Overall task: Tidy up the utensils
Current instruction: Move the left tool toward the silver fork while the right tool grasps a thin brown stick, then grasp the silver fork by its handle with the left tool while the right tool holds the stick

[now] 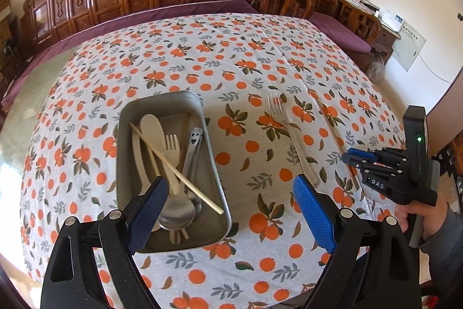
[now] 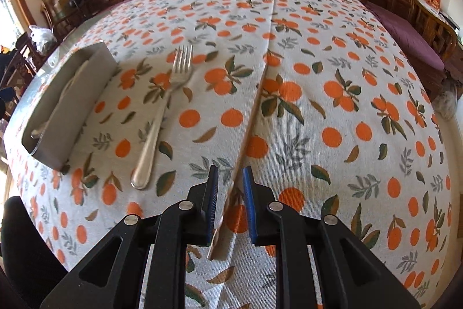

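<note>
Two fisheye views look down on a worktop (image 1: 202, 54) covered with a white cloth printed with oranges.

In the left wrist view, a metal tray (image 1: 127, 118) sits left of centre. It already holds several utensils: a pale spoon (image 1: 152, 126), a pale fork (image 1: 172, 146), a metal spoon (image 1: 177, 215), a small metal piece with a smiling face (image 1: 196, 135), and a wooden chopstick (image 1: 176, 168) lying slantwise across them. This suggests most of the sorting is done.

Two things appear to be left out on the cloth. A metal fork (image 2: 162, 118) lies to the right of the tray, tines toward the top of the frame. Further right lies a second chopstick (image 2: 251, 118), thin and brown, running from mid-frame down to the bottom.

The left tongs (image 1: 228, 210) stand wide apart at the bottom of their view, over the near end of the tray, holding nothing.

The right tongs (image 2: 230, 201) are at the bottom centre of their view, narrow but not pressed together, straddling the near end of the loose chopstick. A gap shows on each side of the stick, so it does not look gripped yet. A hand (image 1: 419, 222) carries them at the right edge of the left view.
</note>
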`<control>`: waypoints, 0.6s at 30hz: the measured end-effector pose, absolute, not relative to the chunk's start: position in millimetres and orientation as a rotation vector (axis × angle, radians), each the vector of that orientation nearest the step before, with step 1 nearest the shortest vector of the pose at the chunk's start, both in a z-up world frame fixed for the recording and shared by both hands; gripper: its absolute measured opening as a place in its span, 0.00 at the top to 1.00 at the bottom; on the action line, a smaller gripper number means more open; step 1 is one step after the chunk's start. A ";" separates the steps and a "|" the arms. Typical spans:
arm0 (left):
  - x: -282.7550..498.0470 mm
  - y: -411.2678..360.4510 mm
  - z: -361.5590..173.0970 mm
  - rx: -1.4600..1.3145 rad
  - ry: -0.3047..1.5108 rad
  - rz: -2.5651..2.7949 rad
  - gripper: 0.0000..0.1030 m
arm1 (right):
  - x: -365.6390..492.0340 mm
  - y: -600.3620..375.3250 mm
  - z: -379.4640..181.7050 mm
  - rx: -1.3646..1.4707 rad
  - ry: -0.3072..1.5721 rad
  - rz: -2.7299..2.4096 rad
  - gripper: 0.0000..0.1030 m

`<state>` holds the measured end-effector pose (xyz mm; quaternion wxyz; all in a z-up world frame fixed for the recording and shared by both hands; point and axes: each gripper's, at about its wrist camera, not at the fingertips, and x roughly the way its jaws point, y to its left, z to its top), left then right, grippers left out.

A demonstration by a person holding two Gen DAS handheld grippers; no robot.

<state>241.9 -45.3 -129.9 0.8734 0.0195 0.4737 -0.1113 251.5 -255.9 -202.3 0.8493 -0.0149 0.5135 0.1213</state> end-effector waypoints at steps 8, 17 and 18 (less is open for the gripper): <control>247.8 -61.6 -136.9 0.061 1.007 -0.248 0.18 | 252.2 -258.8 -206.8 -0.047 1.082 0.243 0.85; 259.4 -85.2 -145.6 0.096 1.022 -0.269 0.18 | 246.4 -273.1 -206.6 -0.043 1.083 0.235 0.94; 261.4 -87.9 -147.1 0.099 1.024 -0.271 0.18 | 244.8 -275.0 -205.8 -0.038 1.081 0.234 0.94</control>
